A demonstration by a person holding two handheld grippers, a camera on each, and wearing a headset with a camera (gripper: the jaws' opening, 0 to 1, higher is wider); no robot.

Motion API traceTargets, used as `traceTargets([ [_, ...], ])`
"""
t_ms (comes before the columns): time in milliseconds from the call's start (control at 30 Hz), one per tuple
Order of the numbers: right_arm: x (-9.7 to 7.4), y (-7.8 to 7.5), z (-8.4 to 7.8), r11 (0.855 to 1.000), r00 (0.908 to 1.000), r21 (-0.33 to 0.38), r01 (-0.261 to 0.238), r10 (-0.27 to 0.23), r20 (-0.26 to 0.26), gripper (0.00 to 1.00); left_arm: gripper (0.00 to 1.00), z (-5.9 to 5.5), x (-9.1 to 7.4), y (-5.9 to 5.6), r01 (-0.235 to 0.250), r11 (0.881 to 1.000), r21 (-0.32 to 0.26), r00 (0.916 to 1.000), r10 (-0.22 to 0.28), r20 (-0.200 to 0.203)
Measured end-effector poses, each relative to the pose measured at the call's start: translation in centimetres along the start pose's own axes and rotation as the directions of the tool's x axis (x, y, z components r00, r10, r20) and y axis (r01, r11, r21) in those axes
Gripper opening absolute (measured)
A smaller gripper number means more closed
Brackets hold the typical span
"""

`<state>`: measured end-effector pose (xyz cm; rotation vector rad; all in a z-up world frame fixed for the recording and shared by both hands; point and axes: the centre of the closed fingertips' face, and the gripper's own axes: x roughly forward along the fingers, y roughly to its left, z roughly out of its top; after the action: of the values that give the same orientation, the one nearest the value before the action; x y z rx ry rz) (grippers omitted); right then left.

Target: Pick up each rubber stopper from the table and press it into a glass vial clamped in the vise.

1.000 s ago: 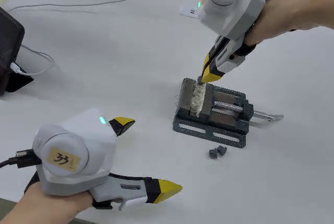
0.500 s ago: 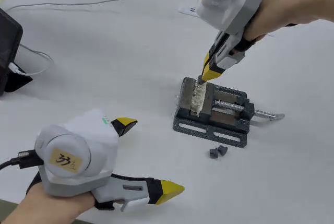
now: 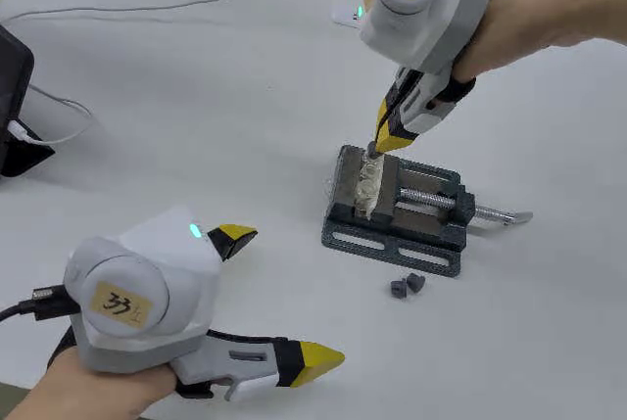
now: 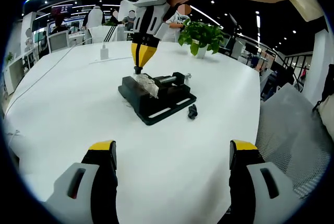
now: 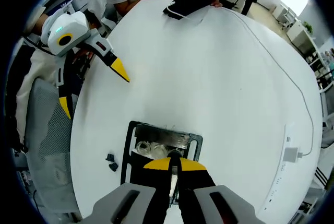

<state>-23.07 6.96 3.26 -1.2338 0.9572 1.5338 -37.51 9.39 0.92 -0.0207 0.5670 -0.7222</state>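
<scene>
A small grey rubber stopper (image 3: 373, 149) is pinched between the yellow tips of the right gripper (image 3: 379, 143), whose jaws are closed on it. The gripper points steeply down, and the stopper sits right at the top of the glass vials (image 3: 369, 185) directly below its tips; whether it is pressed in cannot be told. The vials are a clear cluster clamped in a dark vise (image 3: 392, 234), which stands on the white table (image 3: 196, 126) under the right gripper. In the right gripper view, the closed tips cover the near side of the vise, with the vials just ahead of them.

Two spare stoppers (image 3: 408, 285) lie touching each other on the table, just beside the vise on the side away from the right gripper.

The left gripper (image 3: 279, 298) is well apart from the vise, jaws wide apart and holding nothing. In the left gripper view, the vise lies ahead between its two jaws.
</scene>
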Motion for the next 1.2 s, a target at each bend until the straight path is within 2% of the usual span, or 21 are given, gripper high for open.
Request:
traceTargets([
  [333,0.04,-0.14,0.02,0.999,0.9998,-0.044,0.014,-0.015,-0.014,0.00,0.88,-0.14,-0.01,-0.01,-0.001,1.000,-0.004,1.0000,0.001,0.000],
  [633,0.05,-0.20,-0.01,0.998,0.9995,-0.052,0.025,-0.026,-0.018,0.00,0.88,-0.12,0.05,0.00,-0.001,1.000,-0.002,1.0000,0.001,-0.001],
  [967,0.05,0.26,0.03,1.000,0.9998,0.007,0.019,-0.019,0.002,0.00,0.87,-0.29,0.39,-0.25,0.009,1.000,-0.008,0.9999,-0.009,-0.005],
  [1200,0.13,0.20,-0.13,0.999,0.9998,0.052,0.014,-0.014,0.011,0.00,0.87,0.12,0.63,-0.34,0.015,1.000,-0.012,0.9999,-0.015,0.006],
])
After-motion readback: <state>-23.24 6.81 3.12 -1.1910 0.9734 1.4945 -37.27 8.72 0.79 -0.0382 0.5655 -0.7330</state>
